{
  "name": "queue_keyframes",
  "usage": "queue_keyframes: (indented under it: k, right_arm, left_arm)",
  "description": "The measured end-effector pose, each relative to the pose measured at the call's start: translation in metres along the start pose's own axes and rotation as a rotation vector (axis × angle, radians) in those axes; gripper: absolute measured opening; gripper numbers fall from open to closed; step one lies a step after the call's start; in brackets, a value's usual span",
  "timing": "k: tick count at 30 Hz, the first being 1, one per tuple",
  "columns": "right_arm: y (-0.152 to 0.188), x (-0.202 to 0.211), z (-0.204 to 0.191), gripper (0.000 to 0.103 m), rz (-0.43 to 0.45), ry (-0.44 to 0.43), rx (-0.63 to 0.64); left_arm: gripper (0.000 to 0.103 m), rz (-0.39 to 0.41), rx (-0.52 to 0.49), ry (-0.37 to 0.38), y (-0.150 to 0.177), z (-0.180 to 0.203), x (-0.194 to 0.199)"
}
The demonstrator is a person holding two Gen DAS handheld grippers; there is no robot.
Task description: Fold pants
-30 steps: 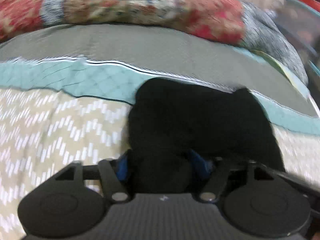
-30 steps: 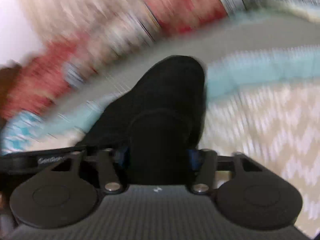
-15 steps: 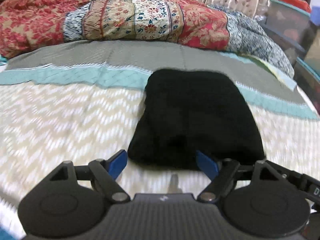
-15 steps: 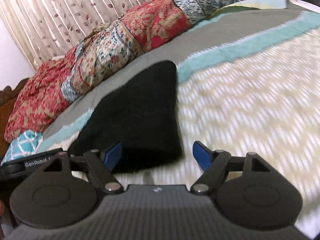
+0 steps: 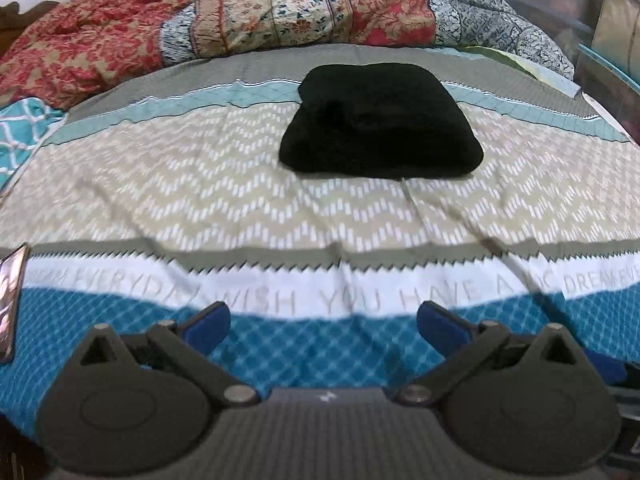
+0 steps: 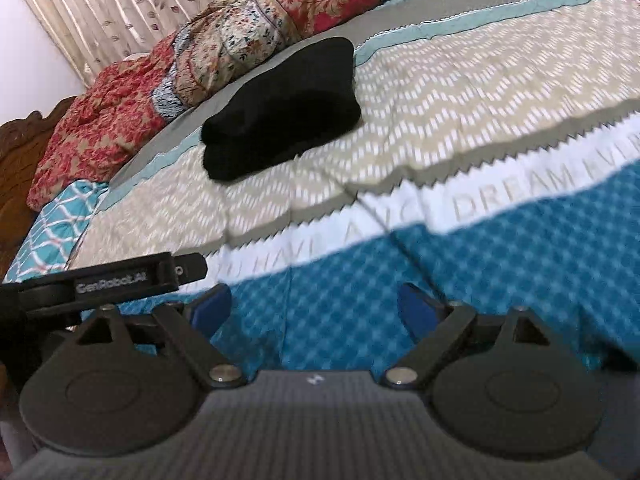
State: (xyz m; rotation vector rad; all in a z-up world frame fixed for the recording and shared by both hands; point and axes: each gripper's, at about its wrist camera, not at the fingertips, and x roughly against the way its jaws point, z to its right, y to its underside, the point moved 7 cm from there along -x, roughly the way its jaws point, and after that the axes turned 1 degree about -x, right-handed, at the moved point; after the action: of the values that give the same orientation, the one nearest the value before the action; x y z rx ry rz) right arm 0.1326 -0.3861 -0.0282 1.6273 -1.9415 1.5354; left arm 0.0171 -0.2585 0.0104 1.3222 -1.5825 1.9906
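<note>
A black fabric bundle, the folded pants (image 5: 380, 120), is lying on the beige zigzag band of the patterned bedspread (image 5: 200, 200), its far edge overlapping the pale teal and grey stripes, and nothing is touching it. The left gripper (image 5: 323, 320), with blue pads on black linkage arms, is hovering over the blue checked band at the near side of the bed, well apart from the bundle; its jaws have just been opening and are standing wide with only bedspread showing between them. The right gripper (image 6: 314, 309) is likewise hanging over the blue checked band, its jaws having just been spreading too, released and empty, with the pants (image 6: 280, 112) lying well ahead and to its left. Behind the bundle a rumpled red, cream and blue floral quilt (image 5: 240, 24) is stretching along the far side of the bed, in front of a leaf-printed pleated curtain (image 6: 100, 8). A black bar lettered in grey, part of the left gripper's body (image 6: 120, 280), is showing at the left edge of the right wrist view.
</note>
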Motion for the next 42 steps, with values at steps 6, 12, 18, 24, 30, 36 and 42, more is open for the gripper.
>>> queue_keyframes:
  k: [6,12,18,24,30,36,42]
  right_arm:
    - [0.010,0.022,-0.004,0.096,0.056,0.014,-0.008]
    - [0.019,0.027,-0.009,0.099,0.053,0.000,-0.020]
    - [0.023,0.035,-0.002,0.100,0.057,0.013,-0.036]
    - [0.022,0.030,-0.008,0.100,0.044,0.017,-0.016]
    - [0.027,0.020,-0.005,0.100,0.009,0.023,-0.021]
    - [0.030,0.015,-0.008,0.100,-0.018,0.019,-0.013]
    - [0.026,0.018,-0.011,0.103,0.018,0.001,-0.004]
  left_arm:
    - [0.103,0.022,-0.034,-0.045,0.019,0.003,0.023]
    - [0.103,0.025,-0.037,-0.034,0.033,0.006,0.032]
    - [0.103,0.031,-0.036,-0.039,0.041,0.007,0.035]
    - [0.103,0.034,-0.024,-0.053,0.041,0.000,0.034]
    - [0.103,-0.008,-0.068,-0.106,0.051,-0.002,0.019]
    - [0.103,-0.064,-0.049,-0.093,0.060,-0.006,0.006]
    - [0.103,-0.073,-0.056,-0.087,0.062,-0.005,0.001]
